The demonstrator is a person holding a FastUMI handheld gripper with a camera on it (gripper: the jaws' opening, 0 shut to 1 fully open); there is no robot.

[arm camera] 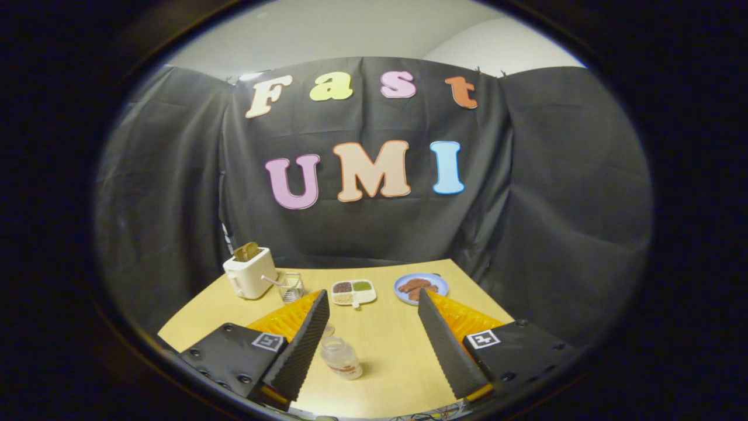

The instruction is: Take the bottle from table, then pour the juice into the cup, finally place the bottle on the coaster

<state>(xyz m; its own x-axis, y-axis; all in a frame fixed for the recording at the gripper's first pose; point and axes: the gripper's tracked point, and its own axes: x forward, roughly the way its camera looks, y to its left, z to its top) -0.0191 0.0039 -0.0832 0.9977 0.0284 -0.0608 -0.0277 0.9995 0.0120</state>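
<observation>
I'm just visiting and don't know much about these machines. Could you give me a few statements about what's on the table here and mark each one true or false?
1. The tongs are clamped on the bottle. False: they stand open, and the bottle sits on the table between them, nearer the left finger, untouched.
2. A toaster with toast in its slots stands at the far left of the table. True.
3. The blue plate is bare. False: it holds brownish pieces of food.
4. A divided dish lies between the wire basket and the blue plate. True.
5. The bottle lies tipped on its side. False: it stands upright.
</observation>
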